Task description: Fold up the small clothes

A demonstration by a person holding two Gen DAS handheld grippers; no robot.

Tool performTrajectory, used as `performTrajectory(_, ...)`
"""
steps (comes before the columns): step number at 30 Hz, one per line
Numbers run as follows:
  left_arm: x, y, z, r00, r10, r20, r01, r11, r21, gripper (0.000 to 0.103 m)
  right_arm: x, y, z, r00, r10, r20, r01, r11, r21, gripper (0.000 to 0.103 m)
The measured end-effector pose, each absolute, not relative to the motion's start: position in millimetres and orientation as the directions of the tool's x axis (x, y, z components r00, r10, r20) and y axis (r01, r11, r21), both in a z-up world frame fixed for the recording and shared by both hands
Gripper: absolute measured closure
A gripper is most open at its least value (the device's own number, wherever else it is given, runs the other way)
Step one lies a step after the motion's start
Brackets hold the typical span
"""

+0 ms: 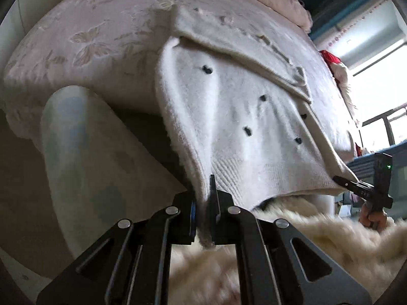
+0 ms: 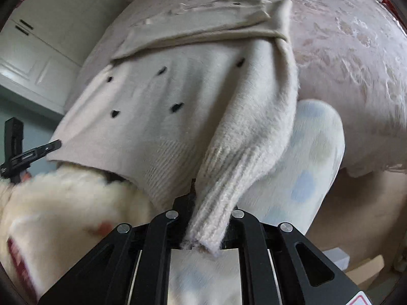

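Note:
A cream knit sweater with small black dots lies on the pink bed, its hem pulled off the near edge; it also shows in the right wrist view. My left gripper is shut on the sweater's bottom corner edge. My right gripper is shut on the ribbed cuff of a sleeve next to the hem. The right gripper also shows in the left wrist view at the hem's far corner. The left gripper shows in the right wrist view at the hem's left corner.
The pink bedspread with a butterfly pattern covers the bed. My legs in pale dotted trousers and a fluffy cream jacket stand against the bed edge. White cupboards stand on the left, a bright window on the right.

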State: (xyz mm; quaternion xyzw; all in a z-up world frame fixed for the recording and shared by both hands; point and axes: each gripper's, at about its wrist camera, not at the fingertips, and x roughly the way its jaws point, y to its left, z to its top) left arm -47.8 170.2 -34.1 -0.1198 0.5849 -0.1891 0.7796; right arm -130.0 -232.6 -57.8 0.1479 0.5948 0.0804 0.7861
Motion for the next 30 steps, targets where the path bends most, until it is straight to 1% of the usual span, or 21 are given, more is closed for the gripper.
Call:
performTrajectory(1,-47,170,-22,0.266,-0.437,-0.859,0.170,0.899,-0.404,0.097,-132,-233,-49,0.298,0.313,-0.902,0.049,0.938,0.342,0.094)
performTrajectory(3,-32,168,1,0.328,-0.449,-0.831,0.200,0.893,-0.404,0.097,-117,-241,-20,0.391,0.311,-0.866,0.033,0.936,0.351,0.094)
performTrajectory(5,6,164,26,0.397,-0.485,-0.779,0.219,0.875,-0.432,0.097,-91,-254,3,0.480,0.305,-0.823,0.028,0.932,0.362,0.094)
performTrajectory(7,57,156,41,0.472,-0.486,-0.736,0.230,0.873,-0.429,0.096,-44,-277,23,0.589,0.289,-0.754,0.047,0.920,0.389,0.093)
performTrajectory(8,96,151,42,0.511,-0.471,-0.719,0.224,0.880,-0.418,0.096,-11,-293,25,0.638,0.288,-0.715,0.063,0.905,0.421,0.092)
performTrajectory(10,153,139,35,0.569,-0.406,-0.715,0.164,0.908,-0.386,0.094,40,-314,11,0.684,0.287,-0.670,0.095,0.876,0.472,0.089)
performTrajectory(11,190,132,22,0.596,-0.367,-0.714,0.120,0.920,-0.373,0.092,66,-326,-4,0.705,0.263,-0.659,0.132,0.864,0.486,0.084)
performTrajectory(12,218,127,6,0.618,-0.321,-0.717,0.060,0.929,-0.364,0.088,80,-332,-16,0.711,0.238,-0.662,0.170,0.855,0.490,0.081)
performTrajectory(13,241,121,-11,0.612,-0.288,-0.737,0.030,0.939,-0.342,0.078,95,-338,-30,0.709,0.201,-0.676,0.227,0.842,0.489,0.076)
performTrajectory(15,259,118,-40,0.583,-0.221,-0.782,-0.057,0.949,-0.311,0.066,112,-344,-50,0.689,0.129,-0.713,0.336,0.815,0.472,0.071)
performTrajectory(16,264,121,-54,0.563,-0.217,-0.797,-0.097,0.941,-0.324,0.065,112,-345,-55,0.695,0.107,-0.712,0.358,0.806,0.471,0.067)
performTrajectory(17,266,124,-60,0.559,-0.249,-0.791,-0.097,0.928,-0.360,0.063,106,-343,-56,0.712,0.086,-0.697,0.362,0.806,0.469,0.052)
performTrajectory(18,260,128,-65,0.561,-0.264,-0.785,-0.095,0.921,-0.378,0.053,100,-342,-56,0.723,0.070,-0.687,0.362,0.809,0.464,0.042)
performTrajectory(19,255,133,-67,0.574,-0.262,-0.776,-0.094,0.920,-0.380,0.038,93,-341,-56,0.735,0.048,-0.677,0.367,0.811,0.456,0.031)
performTrajectory(21,251,138,-70,0.598,-0.247,-0.763,-0.080,0.928,-0.363,0.032,82,-338,-56,0.741,0.007,-0.671,0.368,0.831,0.416,0.031)
performTrajectory(23,252,130,-69,0.597,-0.237,-0.767,-0.035,0.947,-0.319,0.030,84,-332,-62,0.702,-0.028,-0.712,0.373,0.866,0.334,0.031)
performTrajectory(25,263,121,-76,0.569,-0.232,-0.789,0.003,0.960,-0.281,0.029,96,-334,-73,0.662,-0.042,-0.749,0.375,0.883,0.282,0.031)
performTrajectory(28,284,110,-96,0.509,-0.256,-0.822,0.022,0.958,-0.284,0.029,118,-341,-90,0.628,-0.046,-0.777,0.382,0.888,0.257,0.031)
performTrajectory(29,289,105,-101,0.493,-0.255,-0.832,0.013,0.958,-0.286,0.032,125,-343,-95,0.615,-0.053,-0.787,0.391,0.887,0.246,0.031)
performTrajectory(30,293,104,-105,0.484,-0.253,-0.838,0.008,0.959,-0.285,0.048,133,-345,-101,0.599,-0.059,-0.798,0.398,0.887,0.233,0.031)
